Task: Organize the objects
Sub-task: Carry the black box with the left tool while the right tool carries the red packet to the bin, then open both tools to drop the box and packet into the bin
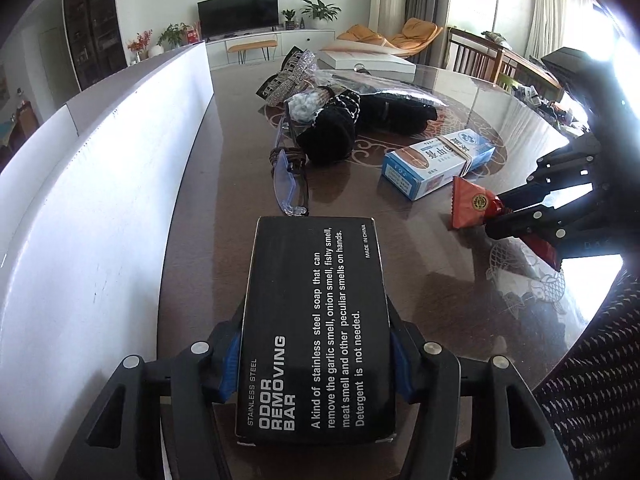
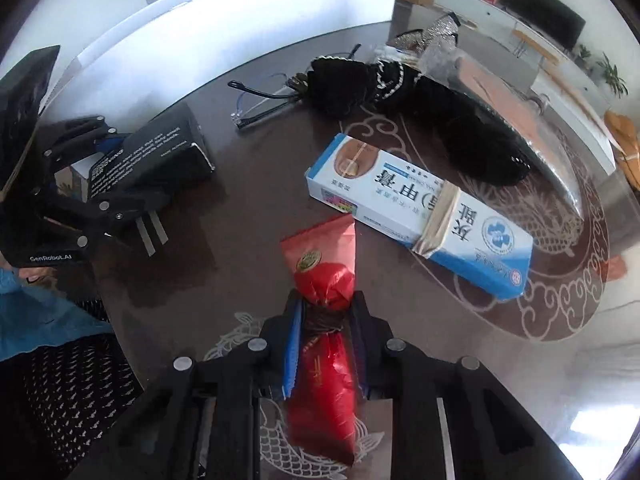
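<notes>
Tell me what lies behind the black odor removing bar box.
Behind the black cardboard box lie blue-framed glasses on the dark glass table, then a black beaded pouch. The box hides the glasses' near edge.

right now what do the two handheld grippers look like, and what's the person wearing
Both the left gripper and the right gripper are matte black plastic linkages with round silver pivot pins and blue pads lining the jaws. The left one's body carries white "GenRobot.AI" lettering, seen from the right wrist view. A light blue sleeve shows beside dark fabric with a small white pattern.
</notes>
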The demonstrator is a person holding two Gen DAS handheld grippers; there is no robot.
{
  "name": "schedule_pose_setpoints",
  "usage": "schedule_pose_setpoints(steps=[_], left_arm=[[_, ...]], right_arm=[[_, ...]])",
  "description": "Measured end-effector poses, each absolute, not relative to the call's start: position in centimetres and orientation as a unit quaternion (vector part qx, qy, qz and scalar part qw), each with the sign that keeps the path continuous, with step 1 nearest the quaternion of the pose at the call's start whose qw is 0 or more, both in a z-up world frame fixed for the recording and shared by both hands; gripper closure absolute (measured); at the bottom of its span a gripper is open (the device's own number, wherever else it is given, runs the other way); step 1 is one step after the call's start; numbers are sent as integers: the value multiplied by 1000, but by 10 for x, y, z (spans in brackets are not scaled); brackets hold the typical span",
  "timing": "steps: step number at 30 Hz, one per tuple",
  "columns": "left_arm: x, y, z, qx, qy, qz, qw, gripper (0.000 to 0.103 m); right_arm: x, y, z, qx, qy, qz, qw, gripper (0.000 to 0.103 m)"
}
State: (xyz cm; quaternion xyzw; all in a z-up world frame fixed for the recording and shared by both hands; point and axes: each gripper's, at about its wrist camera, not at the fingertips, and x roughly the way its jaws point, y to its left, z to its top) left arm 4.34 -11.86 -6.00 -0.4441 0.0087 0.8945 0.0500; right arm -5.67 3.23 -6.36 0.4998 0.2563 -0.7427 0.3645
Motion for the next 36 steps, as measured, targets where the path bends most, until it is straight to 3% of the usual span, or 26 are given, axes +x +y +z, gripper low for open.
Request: schedule_pose_setpoints(steps=[6, 10, 14, 18, 22, 23, 24, 25, 26, 31, 33, 36], left_arm=[[57, -125, -12, -396, -45, 914, 72, 46], [71, -162, 42, -350, -87, 931, 55, 46], [83, -226, 78, -323, -86, 942, -23, 46], [81, -292, 75, -342, -65, 930, -118, 46], [69, -338, 42, -405, -73, 896, -164, 44], [68, -345, 35, -415, -75, 888, -181, 43], [67, -348, 29, -424, -74, 881, -197, 31], [66, -349, 25, -429, -70, 876, -210, 17], [65, -348, 22, -430, -63, 873, -221, 12], [70, -329, 25, -397, -53, 889, -223, 10], [70, -315, 34, -372, -67, 904, -201, 10], [67, -278, 50, -343, -75, 924, -152, 10]], right_arm=[[-36, 57, -58, 505, 153, -787, 318, 80], [-36, 40, -9, 470, 70, -811, 343, 80], [-53, -24, 38, 432, -18, -806, 405, 80], [-64, -118, 56, 424, -66, -773, 468, 80], [-65, -207, 37, 435, -30, -759, 483, 77], [-65, -223, 29, 447, -21, -755, 480, 69], [-69, -233, 15, 463, -21, -748, 475, 45], [-67, -236, 9, 475, -24, -745, 468, 31], [-69, -234, 0, 481, -27, -748, 456, 16], [-63, -181, -12, 443, 15, -811, 381, 14], [-57, -148, -13, 419, 25, -838, 349, 5], [-49, -94, -24, 393, 44, -874, 283, 2]])
